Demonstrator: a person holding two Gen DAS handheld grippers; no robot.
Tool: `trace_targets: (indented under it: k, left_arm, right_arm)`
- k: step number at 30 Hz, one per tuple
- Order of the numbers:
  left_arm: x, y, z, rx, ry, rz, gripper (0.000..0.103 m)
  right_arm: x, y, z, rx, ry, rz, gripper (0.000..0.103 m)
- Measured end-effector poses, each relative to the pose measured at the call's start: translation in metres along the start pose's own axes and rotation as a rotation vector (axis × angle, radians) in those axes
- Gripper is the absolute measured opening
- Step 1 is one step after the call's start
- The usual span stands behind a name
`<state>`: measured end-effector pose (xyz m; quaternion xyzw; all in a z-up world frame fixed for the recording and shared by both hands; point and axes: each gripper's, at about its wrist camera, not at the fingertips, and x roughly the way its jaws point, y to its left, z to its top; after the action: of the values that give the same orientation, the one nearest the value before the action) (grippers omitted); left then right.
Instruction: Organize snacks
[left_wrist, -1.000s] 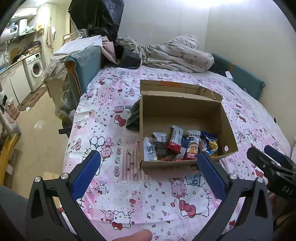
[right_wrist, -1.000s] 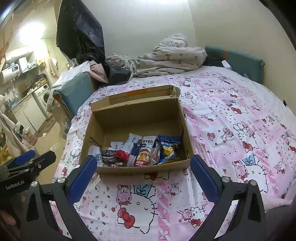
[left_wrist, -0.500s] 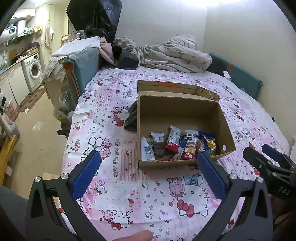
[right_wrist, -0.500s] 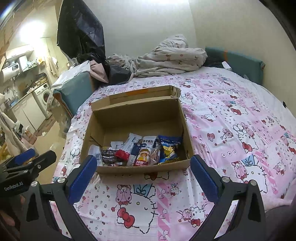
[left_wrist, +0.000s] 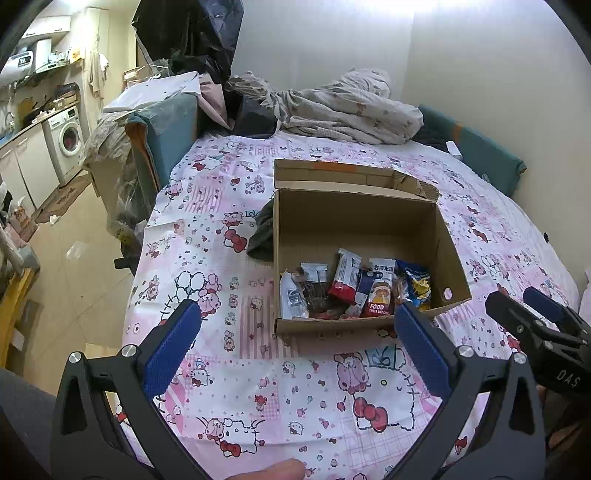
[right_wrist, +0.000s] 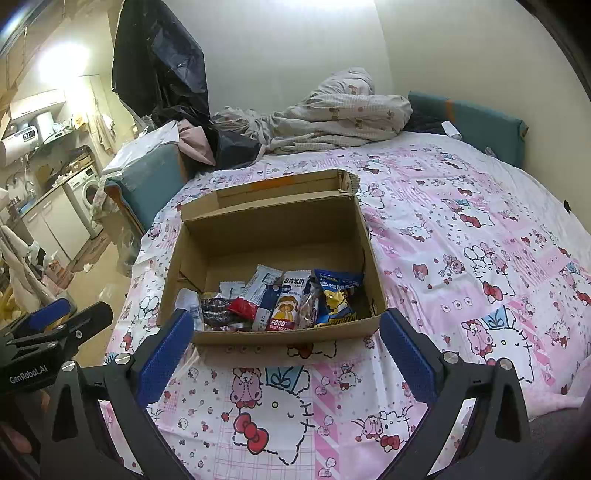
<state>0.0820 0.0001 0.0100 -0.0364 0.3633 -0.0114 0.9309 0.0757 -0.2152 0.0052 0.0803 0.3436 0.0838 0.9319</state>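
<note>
An open cardboard box (left_wrist: 354, 218) (right_wrist: 269, 229) sits on a bed with a pink cartoon sheet. Several snack packets lie along its near wall: a red-and-white bar (left_wrist: 345, 277), a "FOOD" rice-cake packet (left_wrist: 378, 295) (right_wrist: 286, 308) and a blue-and-yellow bag (left_wrist: 415, 282) (right_wrist: 338, 295). My left gripper (left_wrist: 295, 350) hovers open and empty in front of the box. The right gripper (right_wrist: 284, 354) is likewise open and empty just before the box's near wall. Each gripper shows at the edge of the other's view.
A dark cloth (left_wrist: 262, 232) lies against the box's left side. A crumpled blanket (left_wrist: 343, 107) and a teal cushion (left_wrist: 484, 155) lie at the bed's far end. Left of the bed are a teal chair (left_wrist: 162, 129), bare floor and a washing machine (left_wrist: 68, 138).
In the left wrist view the box has drifted slightly left and nearer the centre. The right wrist view is nearly the same. Both grippers stay open.
</note>
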Motion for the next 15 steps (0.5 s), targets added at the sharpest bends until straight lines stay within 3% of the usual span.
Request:
trace_targets:
  k: [15]
  left_arm:
    - [-0.0020, 0.0009, 0.0002, -0.001, -0.005, 0.001, 0.103]
  right_arm:
    - [0.0002, -0.0001, 0.0003, -0.002, -0.001, 0.000, 0.103]
